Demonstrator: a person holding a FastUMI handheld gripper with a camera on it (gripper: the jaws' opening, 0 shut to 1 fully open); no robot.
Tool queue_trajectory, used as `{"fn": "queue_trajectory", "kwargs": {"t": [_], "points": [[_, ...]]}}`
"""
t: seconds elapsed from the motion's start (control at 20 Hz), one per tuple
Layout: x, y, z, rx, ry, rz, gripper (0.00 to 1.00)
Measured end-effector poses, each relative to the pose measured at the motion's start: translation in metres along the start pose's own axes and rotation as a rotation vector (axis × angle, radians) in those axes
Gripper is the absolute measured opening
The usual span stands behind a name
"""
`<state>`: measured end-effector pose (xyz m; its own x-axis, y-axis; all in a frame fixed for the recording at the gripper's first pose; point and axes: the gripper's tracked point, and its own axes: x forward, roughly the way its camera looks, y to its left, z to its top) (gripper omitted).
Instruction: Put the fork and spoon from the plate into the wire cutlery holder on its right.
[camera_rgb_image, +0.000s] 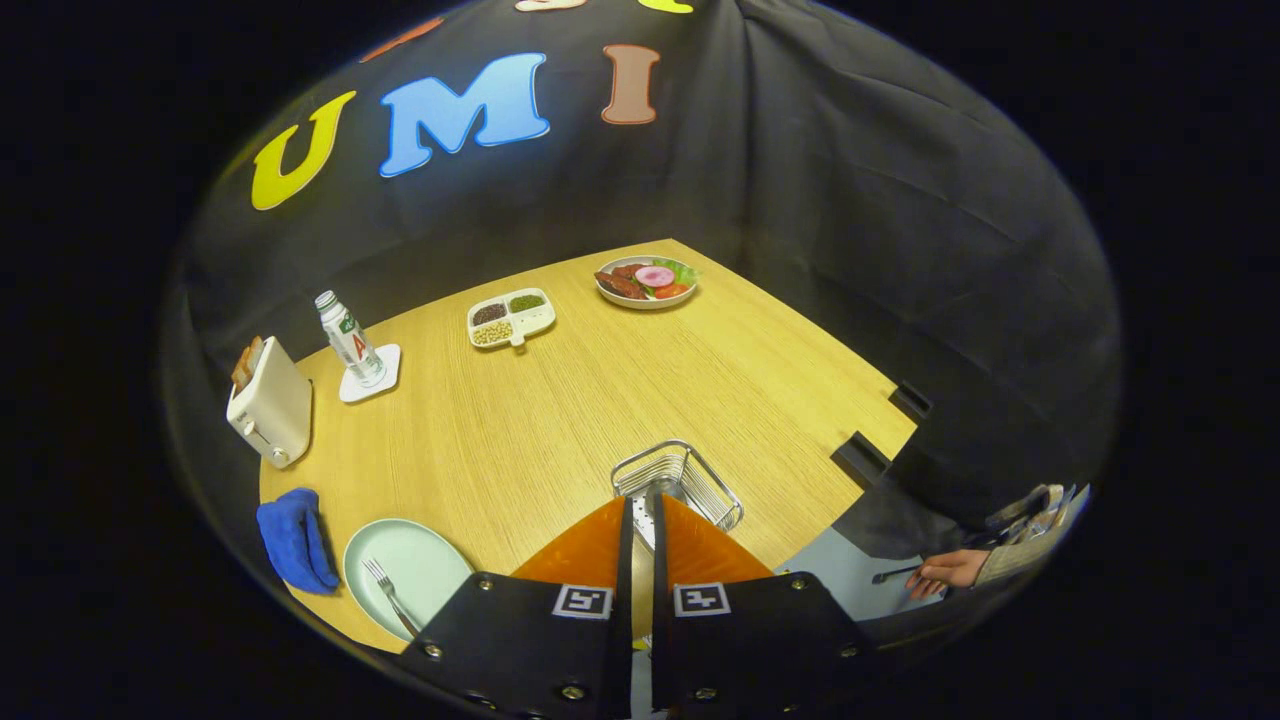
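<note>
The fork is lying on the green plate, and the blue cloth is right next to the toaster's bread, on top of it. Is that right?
Not quite. The fork does lie on the green plate, but the blue cloth lies on the table beside that plate, not on the toaster. The gripper view shows it. The gripper has its fingers nearly closed above the wire cutlery holder.

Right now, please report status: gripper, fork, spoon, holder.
Gripper above holder, fingers nearly closed on a slim metal piece, likely the spoon. Fork on plate. Nothing blocking holder.
</note>
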<state>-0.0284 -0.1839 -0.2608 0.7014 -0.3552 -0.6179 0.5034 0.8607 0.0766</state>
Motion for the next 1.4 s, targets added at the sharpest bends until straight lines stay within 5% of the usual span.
{"fn": "queue_trajectory", "kwargs": {"t": [0.35,0.75,0.85,1.0,1.1,1.4], "points": [[-0.011,0.058,0.008,-0.236,-0.04,0.075,0.08],[-0.036,0.146,-0.037,-0.371,0.001,0.242,0.09],[-0.04,0.16,-0.055,-0.418,0.021,0.262,0.27],[-0.051,0.19,-0.087,-0.468,0.06,0.34,0.27],[-0.054,0.199,-0.106,-0.516,0.085,0.361,0.39],[-0.046,0.224,-0.156,-0.589,0.172,0.415,0.39]]}}
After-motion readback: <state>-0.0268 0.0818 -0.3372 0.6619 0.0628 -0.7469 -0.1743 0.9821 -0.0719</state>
